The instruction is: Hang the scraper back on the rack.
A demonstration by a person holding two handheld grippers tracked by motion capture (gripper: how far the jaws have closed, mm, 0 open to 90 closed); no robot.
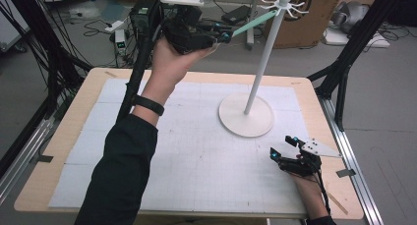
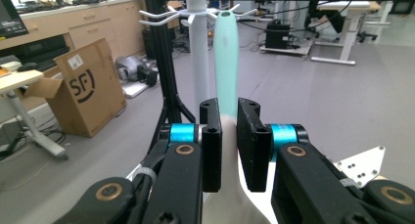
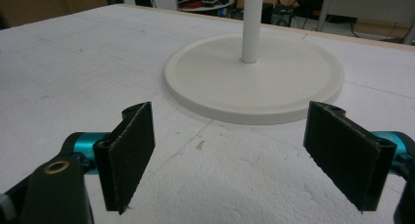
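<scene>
- White gridded sheet over a wooden tabletop (image 1: 78, 95), grey floor around it, cables and a cardboard box (image 1: 307, 18) behind.
- White stand (image 1: 263, 63) rises off a round base (image 3: 254, 82), its hooks fanning out at the top.
- Left gripper (image 1: 223, 37) is up high, clenched on a mint-green spatula (image 2: 226, 62): slim, smooth, rounded at the tip, white lower down by the jaws.
- Its tip sits right near the hooks (image 2: 156, 16), in the air above the tabletop's far edge.
- Right gripper (image 1: 282, 147) rests low by the base, jaws spread wide, nothing between them.
</scene>
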